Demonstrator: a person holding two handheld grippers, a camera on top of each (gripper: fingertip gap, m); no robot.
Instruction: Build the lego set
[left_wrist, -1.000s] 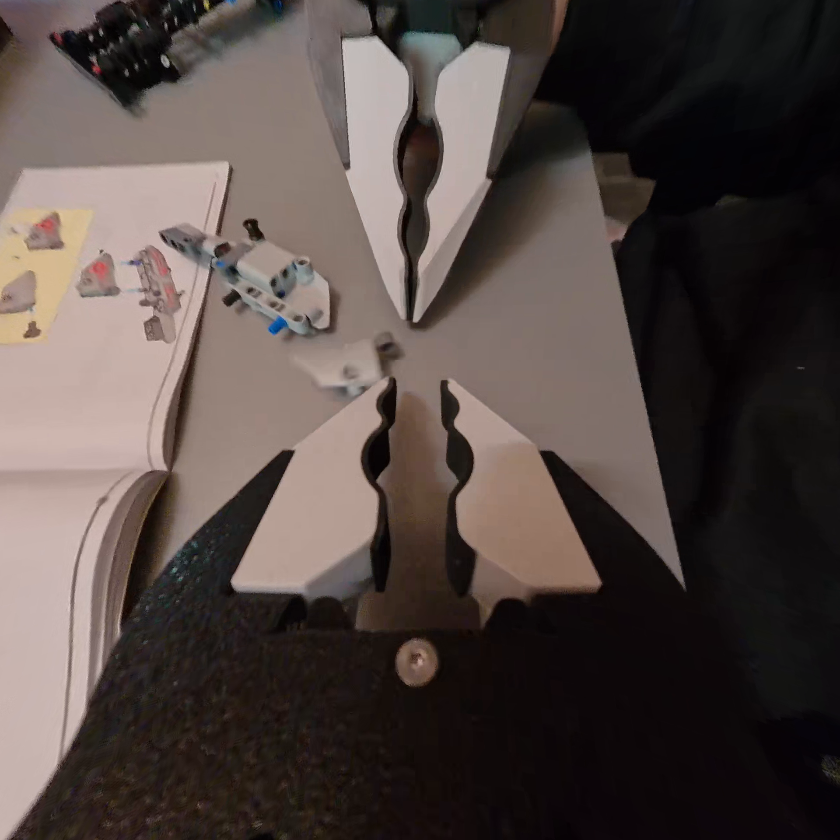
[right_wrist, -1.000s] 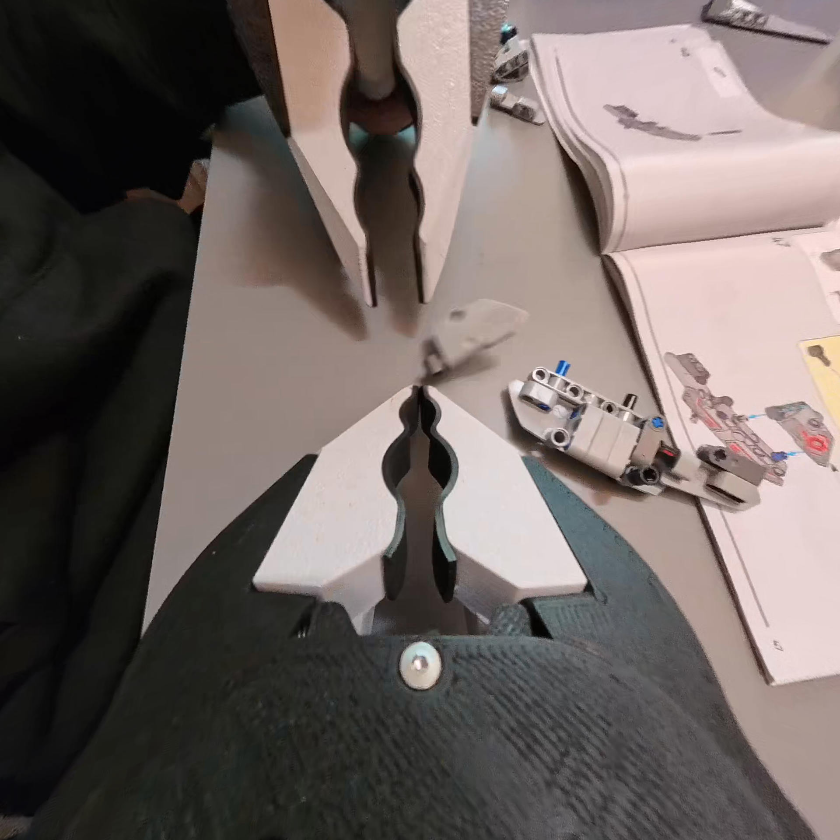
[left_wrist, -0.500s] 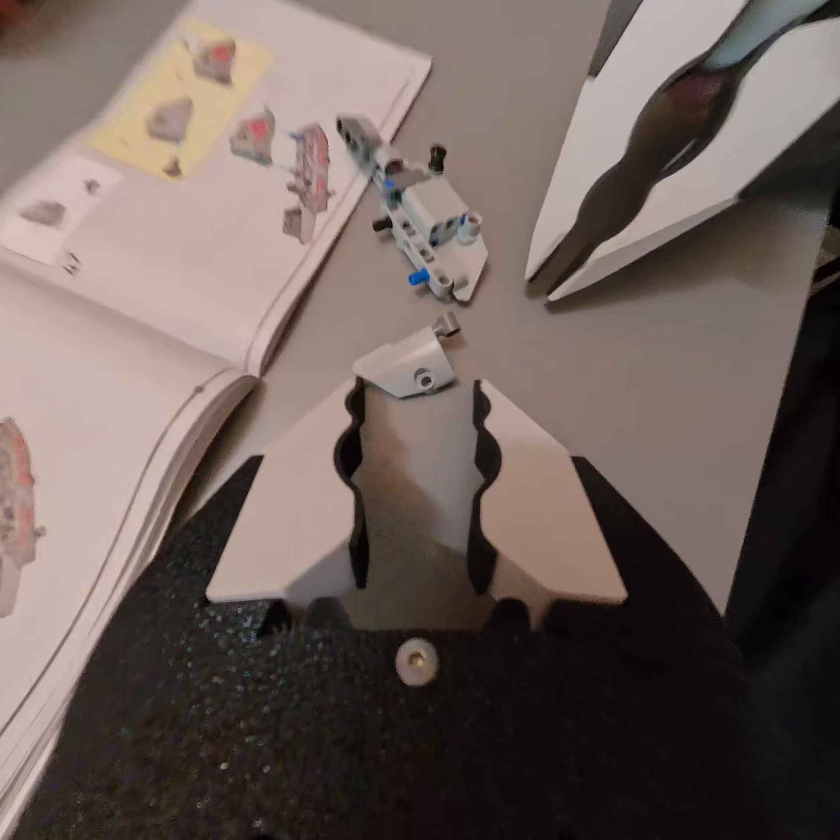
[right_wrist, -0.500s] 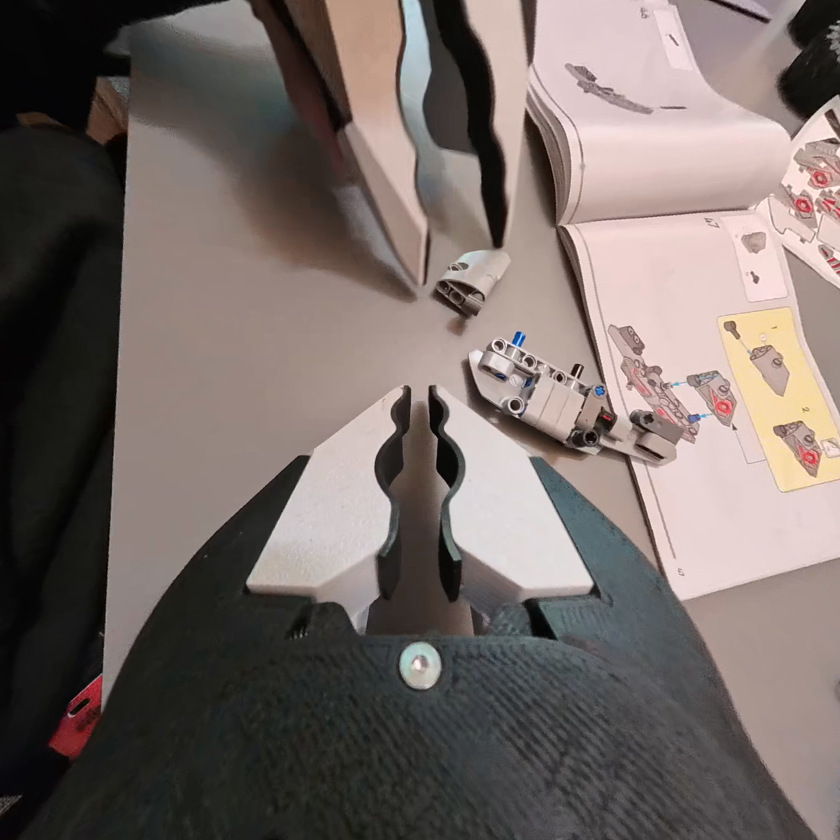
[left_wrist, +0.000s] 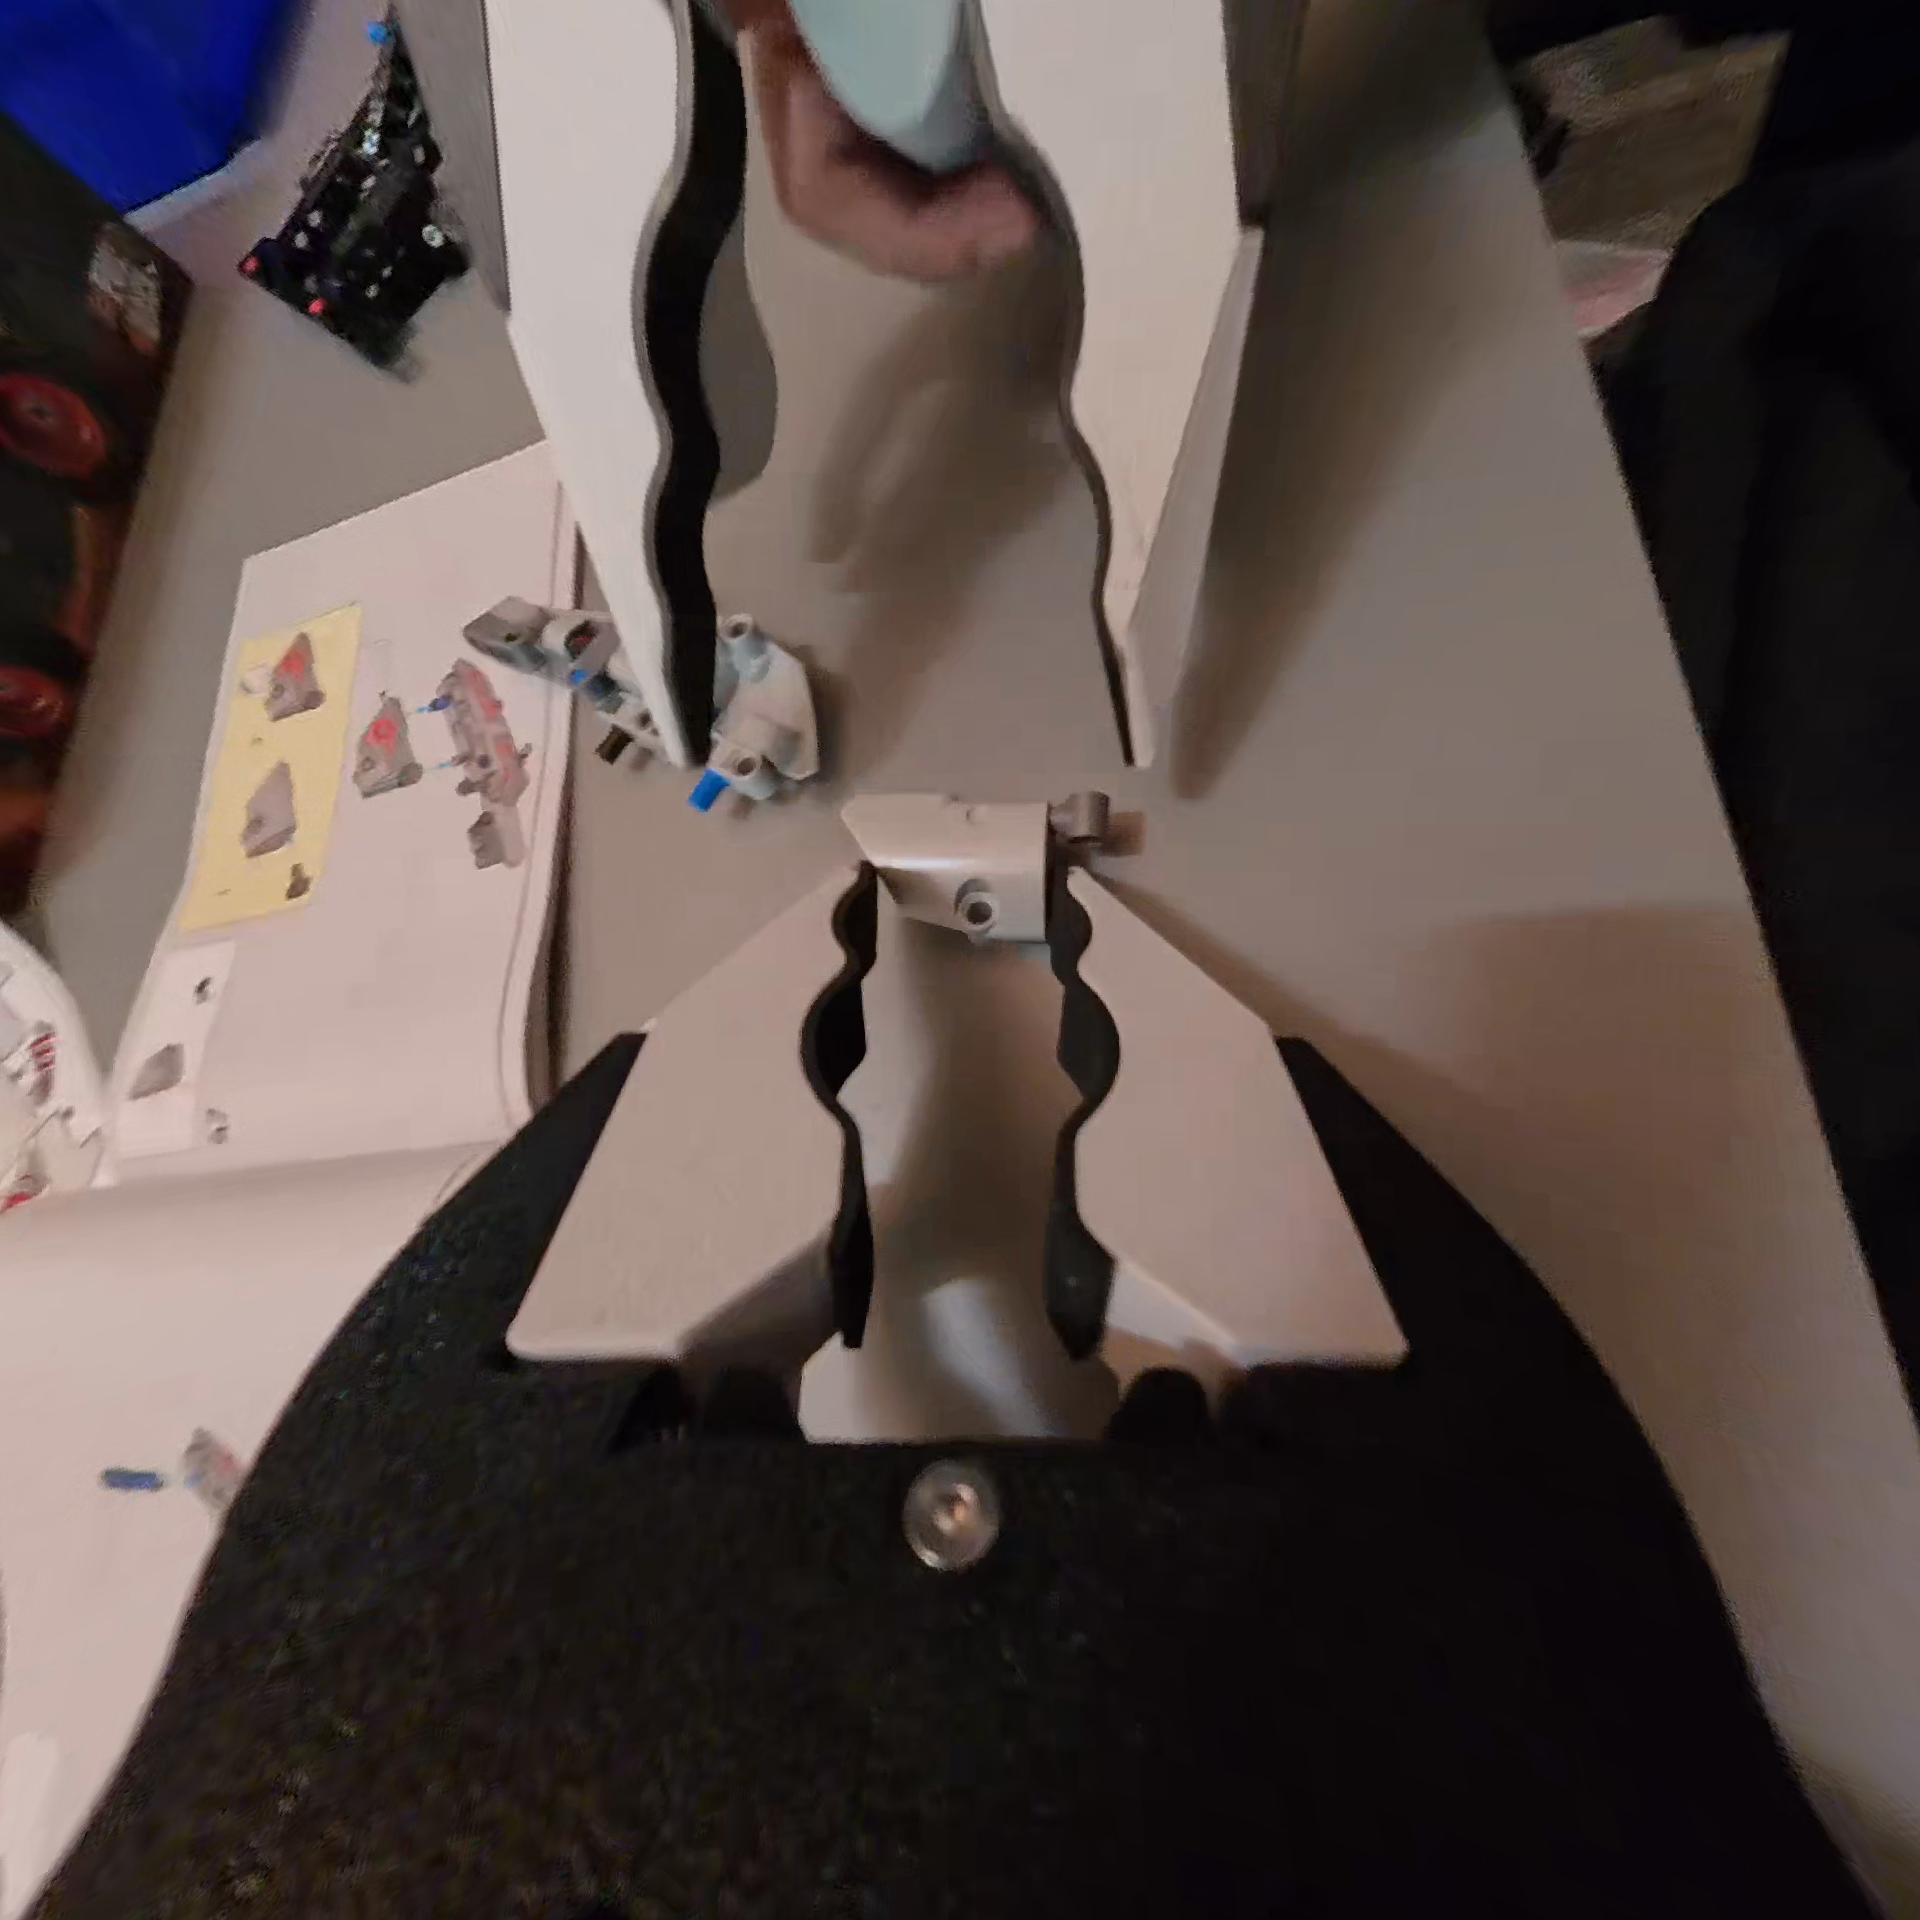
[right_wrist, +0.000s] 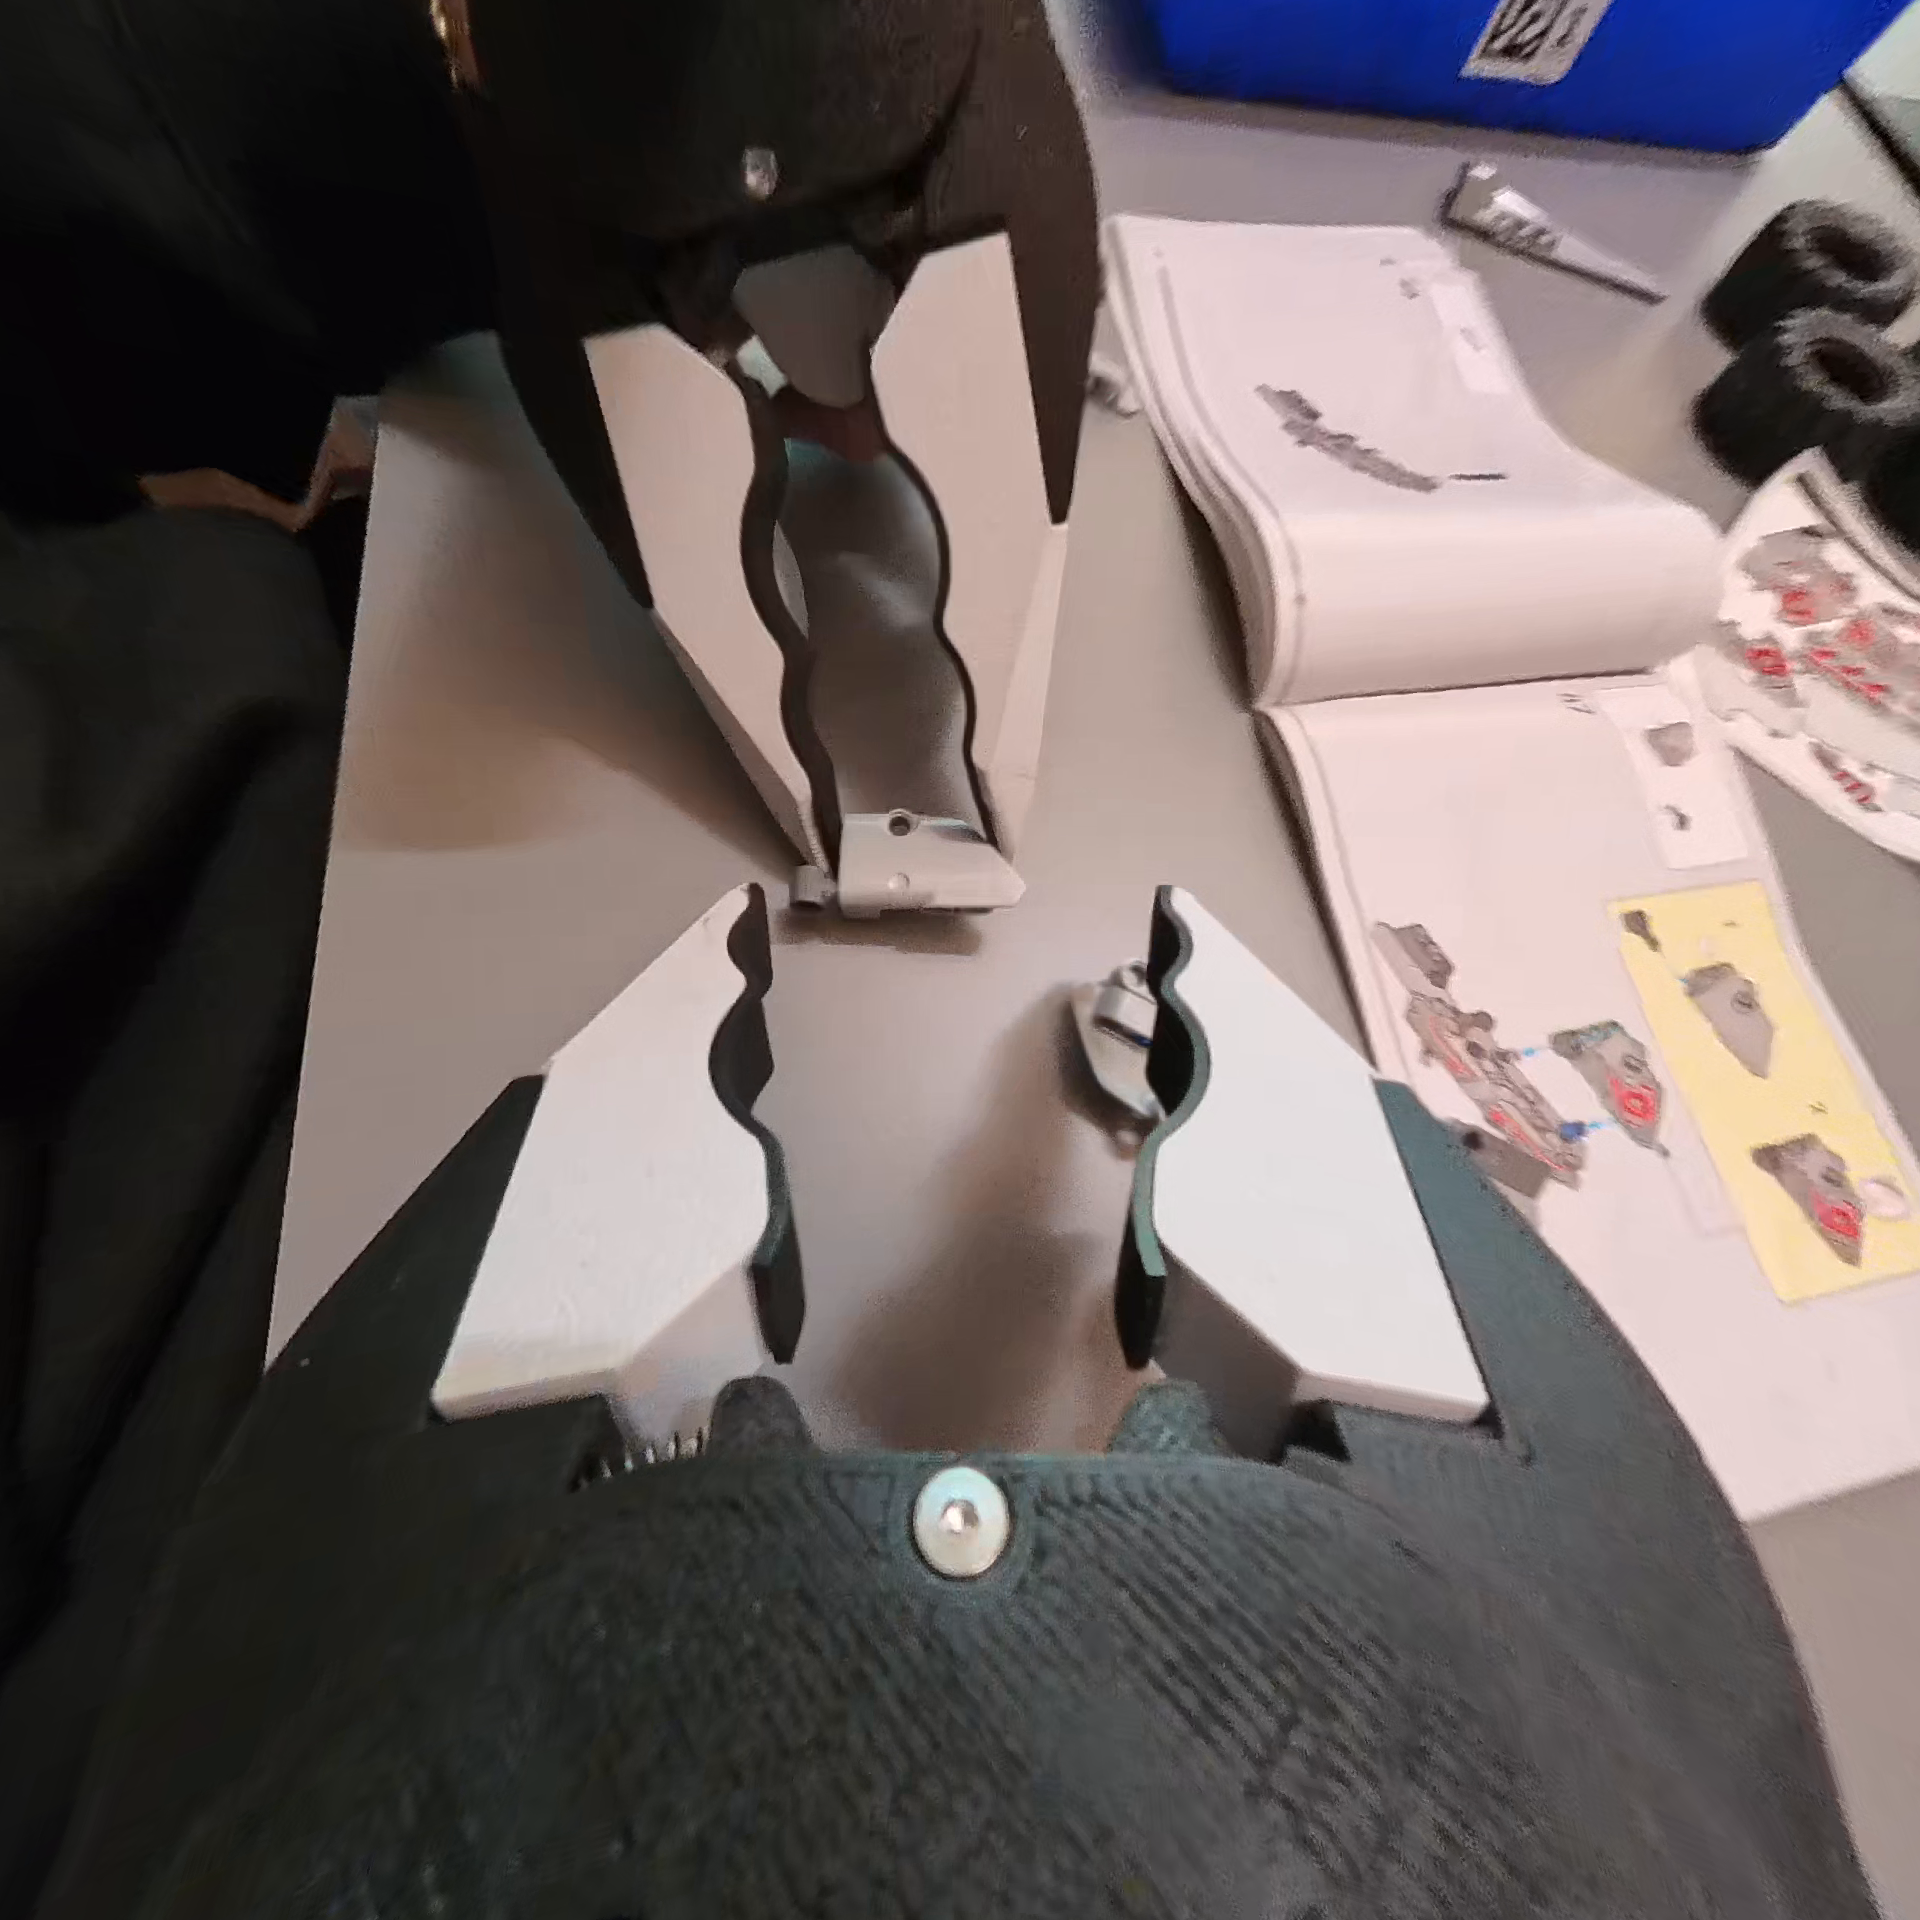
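A small grey panel piece (left_wrist: 940, 840) with a pin at one end lies on the grey table (left_wrist: 1403, 1039). My left gripper (left_wrist: 961, 883) is shut on it at the fingertips; the right wrist view shows the same grip (right_wrist: 909, 842) on the panel (right_wrist: 925, 864). My right gripper (right_wrist: 956, 904) is open wide and empty, facing the left one, its tips just short of the panel. A grey sub-assembly with blue pins (left_wrist: 764, 717) lies under its finger and is partly hidden in the right wrist view (right_wrist: 1112, 1023).
An open instruction booklet (right_wrist: 1507, 935) lies beside the parts. A sticker sheet (right_wrist: 1818, 665), black tyres (right_wrist: 1808, 332) and a blue bin (right_wrist: 1455, 62) are beyond it. A black brick cluster (left_wrist: 353, 239) sits far off. A person's dark clothing borders the table edge (right_wrist: 156, 727). The grippers are tip to tip, or close to it.
My left gripper has closed its fingertips onto the grey panel piece. My right gripper has opened wide and come in over the sub-assembly, facing the panel.
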